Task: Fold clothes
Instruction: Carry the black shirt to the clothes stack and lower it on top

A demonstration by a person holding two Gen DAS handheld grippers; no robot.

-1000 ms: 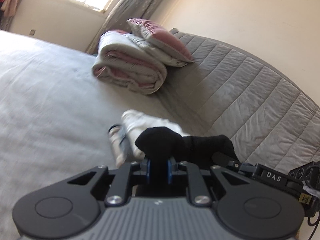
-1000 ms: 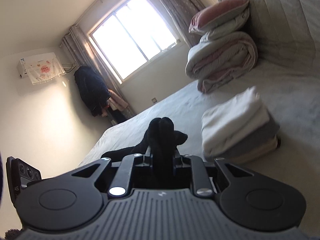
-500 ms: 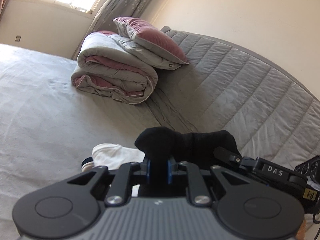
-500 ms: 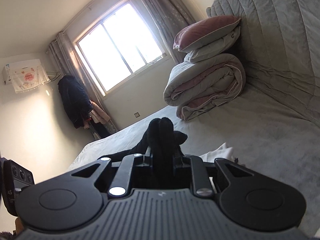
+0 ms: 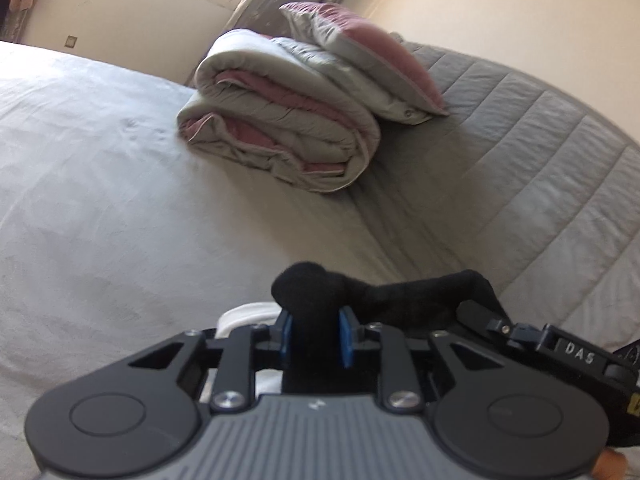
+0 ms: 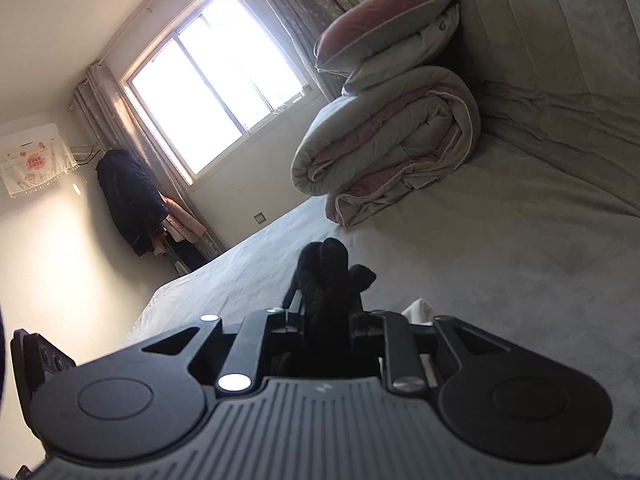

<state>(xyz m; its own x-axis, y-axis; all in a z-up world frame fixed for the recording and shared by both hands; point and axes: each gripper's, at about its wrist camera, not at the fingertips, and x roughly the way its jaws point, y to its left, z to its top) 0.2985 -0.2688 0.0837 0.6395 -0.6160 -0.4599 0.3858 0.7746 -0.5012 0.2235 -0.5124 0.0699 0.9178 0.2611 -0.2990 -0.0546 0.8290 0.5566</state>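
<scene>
- Reading "DAS" in white letters on the right gripper, seen at the left camera's right edge.
- Left gripper: jaws opening, blue pads flanking a bunch of the one black garment strung between both tools.
- Right gripper: jaws opening, black cloth between them.
- Bed: wide bare sheet ahead.
- One folded quilt, one pillow on top.

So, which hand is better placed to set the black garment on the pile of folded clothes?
Neither clearly: left gripper and right gripper both have the black garment between opening jaws, with folded white clothes just below both.
</scene>
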